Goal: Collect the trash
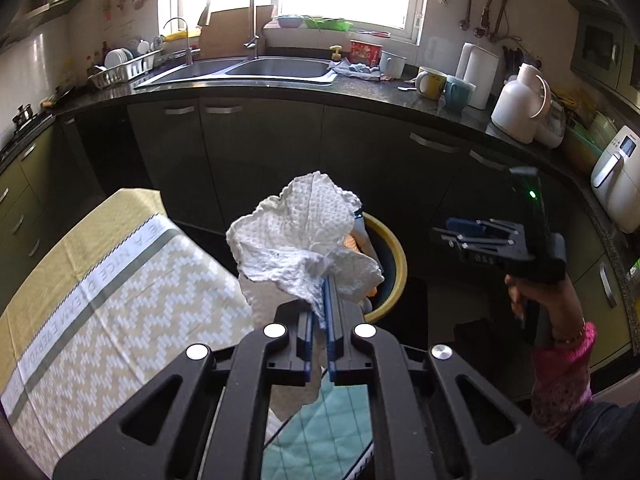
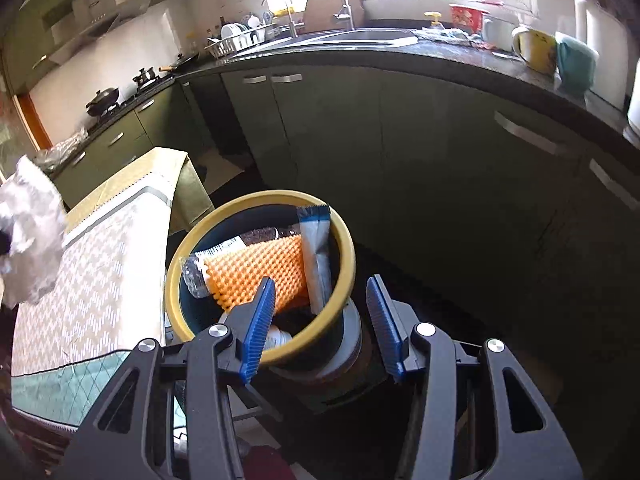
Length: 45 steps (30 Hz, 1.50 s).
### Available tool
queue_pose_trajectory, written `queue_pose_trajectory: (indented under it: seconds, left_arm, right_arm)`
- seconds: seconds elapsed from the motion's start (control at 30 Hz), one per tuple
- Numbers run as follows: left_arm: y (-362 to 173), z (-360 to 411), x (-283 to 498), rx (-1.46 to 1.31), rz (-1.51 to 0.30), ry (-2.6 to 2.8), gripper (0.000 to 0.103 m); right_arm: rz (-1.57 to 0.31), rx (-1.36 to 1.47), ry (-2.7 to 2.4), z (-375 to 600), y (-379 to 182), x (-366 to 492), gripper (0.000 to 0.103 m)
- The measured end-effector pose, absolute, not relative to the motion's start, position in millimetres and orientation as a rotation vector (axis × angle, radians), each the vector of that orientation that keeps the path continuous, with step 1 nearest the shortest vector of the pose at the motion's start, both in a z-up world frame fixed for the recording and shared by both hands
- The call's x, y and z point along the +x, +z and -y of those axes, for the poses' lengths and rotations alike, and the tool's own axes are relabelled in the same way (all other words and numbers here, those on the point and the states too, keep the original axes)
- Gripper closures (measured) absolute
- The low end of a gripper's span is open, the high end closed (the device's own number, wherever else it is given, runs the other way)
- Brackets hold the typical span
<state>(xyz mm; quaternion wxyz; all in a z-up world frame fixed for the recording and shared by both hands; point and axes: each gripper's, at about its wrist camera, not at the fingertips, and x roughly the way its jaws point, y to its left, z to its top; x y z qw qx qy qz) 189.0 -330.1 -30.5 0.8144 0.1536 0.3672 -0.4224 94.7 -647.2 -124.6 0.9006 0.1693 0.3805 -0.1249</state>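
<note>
1. Running along the back of the kitchen, the dark counter (image 1: 280,94) with its steel sink (image 1: 276,69) stands well beyond the bin (image 2: 224,236) and plays no part in this step.
2. Covered in a zigzag-patterned cloth, the table (image 1: 100,280) sits just beside the bin, on its left side in both views.
3. The bin, yellow-rimmed and dark inside, stands on the floor between the table and the cabinets; in the left wrist view only part of its rim shows behind the paper.
4. Inside the bin lie an orange dimpled foam sheet (image 2: 256,270), a crushed clear bottle (image 2: 196,276) and a silver-and-blue wrapper (image 2: 316,256), so by my reading several pieces are already collected.
5. The right gripper (image 2: 322,320) hangs over the bin's near rim with its blue fingers spread apart and nothing between them.
6. The left gripper (image 1: 319,336) has its fingers pressed together on a crumpled white paper towel (image 1: 300,240), held in the air near the bin, on the table side of it.
7. My judgement: the step in hand is carrying the towel to the bin. The next move calls for bringing the left gripper fully over the opening, then spreading its fingers so the light paper falls inside, not onto the rim.
</note>
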Motion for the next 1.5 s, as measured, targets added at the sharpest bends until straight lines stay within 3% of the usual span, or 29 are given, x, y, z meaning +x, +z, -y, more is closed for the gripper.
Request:
queue_pose_trajectory:
  seconds: [0.2,0.43,0.57,0.73,0.83,1.03,1.1,1.2,1.4,1.5]
  left_arm:
    - [-70.7,418.7,231.5,0.342,-0.929,-0.937,0.098]
    - [-113.5,466.7,262.5,0.307,-1.095,-0.914,0.095]
    - [-116.5,478.3,268.4,0.321,-1.101,-0.888,0.068]
    - [-111.9,472.4,272.1,0.282,-1.096,-0.878,0.06]
    - [-101.1,456.9,268.2,0.266,-1.065,-0.881,0.057]
    - [-67.8,411.9,234.6,0.261,-0.922,-0.881,0.037]
    - [-56.3,386.9,218.9,0.249,-0.867,-0.871,0.022]
    - [-38.4,337.4,188.7,0.233,-0.743,-0.806,0.009]
    - [-15.0,215.3,139.3,0.168,-0.582,-0.545,0.006]
    - [-11.4,156.0,118.6,0.137,-0.552,-0.366,0.006]
  right_arm:
    - [-0.805,0.46,-0.316,678.5,-150.1,43.9,0.052]
    - [-0.8,0.531,-0.368,704.5,-164.6,17.0,0.052]
    - [-0.791,0.537,-0.36,705.7,-166.4,18.6,0.052]
    - [-0.772,0.525,-0.349,699.8,-161.1,13.6,0.052]
    - [-0.76,0.517,-0.345,696.0,-155.2,11.8,0.049]
    - [-0.73,0.473,-0.331,681.7,-132.1,10.9,0.041]
    - [-0.732,0.439,-0.32,670.9,-122.8,12.4,0.034]
    - [-0.724,0.365,-0.289,648.1,-105.6,14.8,0.021]
    - [-0.683,0.262,-0.163,597.5,-76.3,23.0,0.004]
    - [-0.655,0.231,-0.081,568.1,-64.7,27.6,0.005]
